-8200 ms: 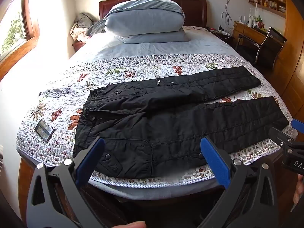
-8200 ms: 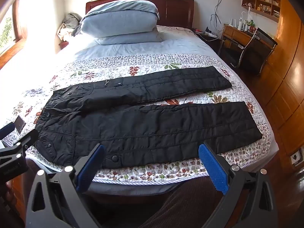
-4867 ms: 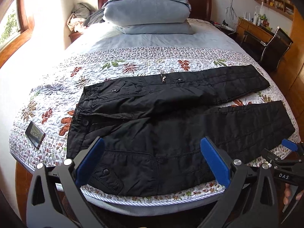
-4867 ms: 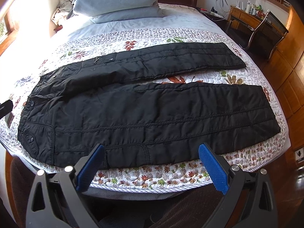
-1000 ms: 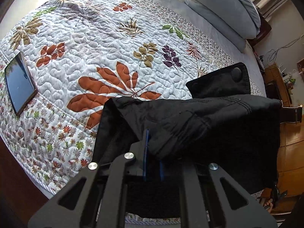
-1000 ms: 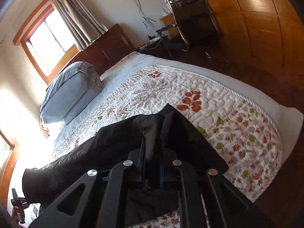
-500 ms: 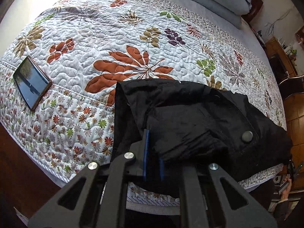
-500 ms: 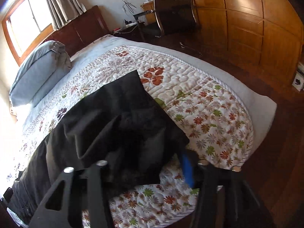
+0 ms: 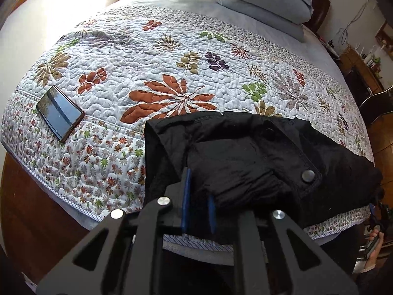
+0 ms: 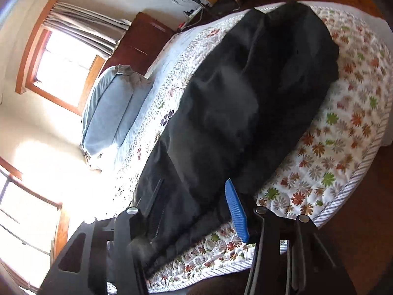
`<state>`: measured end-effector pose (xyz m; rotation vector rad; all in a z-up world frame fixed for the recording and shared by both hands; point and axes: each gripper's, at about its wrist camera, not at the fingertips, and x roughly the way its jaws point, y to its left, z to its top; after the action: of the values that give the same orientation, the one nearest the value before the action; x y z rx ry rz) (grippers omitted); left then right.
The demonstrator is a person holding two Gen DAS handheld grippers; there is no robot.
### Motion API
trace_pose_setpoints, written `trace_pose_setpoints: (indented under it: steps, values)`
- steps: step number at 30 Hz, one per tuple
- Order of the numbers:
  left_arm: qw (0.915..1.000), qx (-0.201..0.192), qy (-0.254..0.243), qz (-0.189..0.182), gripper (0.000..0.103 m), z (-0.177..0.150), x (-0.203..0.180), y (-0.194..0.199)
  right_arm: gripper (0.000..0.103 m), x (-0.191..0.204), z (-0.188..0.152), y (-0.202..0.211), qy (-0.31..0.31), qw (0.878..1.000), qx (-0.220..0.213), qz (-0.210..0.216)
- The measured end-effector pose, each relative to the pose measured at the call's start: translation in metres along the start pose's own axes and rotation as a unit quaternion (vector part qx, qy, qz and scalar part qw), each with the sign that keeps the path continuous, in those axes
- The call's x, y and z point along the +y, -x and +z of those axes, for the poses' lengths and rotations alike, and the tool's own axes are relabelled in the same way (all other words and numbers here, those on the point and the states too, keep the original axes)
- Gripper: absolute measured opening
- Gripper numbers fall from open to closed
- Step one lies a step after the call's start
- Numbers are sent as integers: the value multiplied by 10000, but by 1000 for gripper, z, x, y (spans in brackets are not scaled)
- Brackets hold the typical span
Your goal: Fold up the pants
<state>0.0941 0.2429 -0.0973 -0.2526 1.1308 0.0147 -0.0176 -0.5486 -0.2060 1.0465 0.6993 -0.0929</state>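
The black pants [image 9: 258, 157] lie doubled lengthwise along the near edge of the bed [image 9: 172, 56]. The left gripper [image 9: 197, 196] pinches the waist to keep the fold aligned, its jaws just easing; the right gripper [image 10: 196, 211], jaws parted and lately narrowing, straddles the legs without gripping. A phone [image 9: 60, 115] lies well clear.

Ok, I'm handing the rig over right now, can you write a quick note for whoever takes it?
Left tongs: nearly shut, pinching the pants at the waist end.
Right tongs: open, jaws just closing a little; the leg end lies between them, unpinched.
Pants: one long strip along the near edge of the quilt.
Done: legs appear stacked lengthwise.
Left: release the waist, fold crosswise.
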Motion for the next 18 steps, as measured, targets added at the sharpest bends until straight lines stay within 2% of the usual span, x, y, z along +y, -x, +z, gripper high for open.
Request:
trace_pose_setpoints:
  steps: [3, 5, 7, 8, 9, 10, 13, 15, 18]
  values:
    - [9998, 125, 115, -100, 12, 14, 7, -4, 47, -20, 6, -9, -538, 9985, -132, 18]
    - [9998, 189, 55, -88, 13, 25, 7, -5, 47, -28, 11, -13, -684, 9973, -204, 175]
    - [9996, 276, 7, -113, 19, 35, 9, -5, 45, -30, 16, -21, -732, 9968, -195, 243]
    - [9997, 210, 21, 99, 56, 40, 11, -1, 43, -31, 19, -24, -721, 9968, -208, 273]
    - [9993, 71, 102, 365, 93, 43, 17, 6, 37, -30, 20, -27, -704, 9969, -222, 283]
    - [9989, -51, 211, 417, 96, 47, 25, 13, 22, -30, 22, -30, -673, 9970, -229, 318]
    - [9949, -272, 958, 171, 94, 53, 57, 33, 6, -16, 23, -32, -358, 9988, -252, 199]
    - [9889, -363, 1439, -50, 95, 53, 70, 41, 6, 4, 22, -24, 133, 9992, -357, 102]
    - [9843, -332, 1697, -352, 95, 49, 67, 40, 5, 43, 19, -8, 1072, 9918, -660, 235]
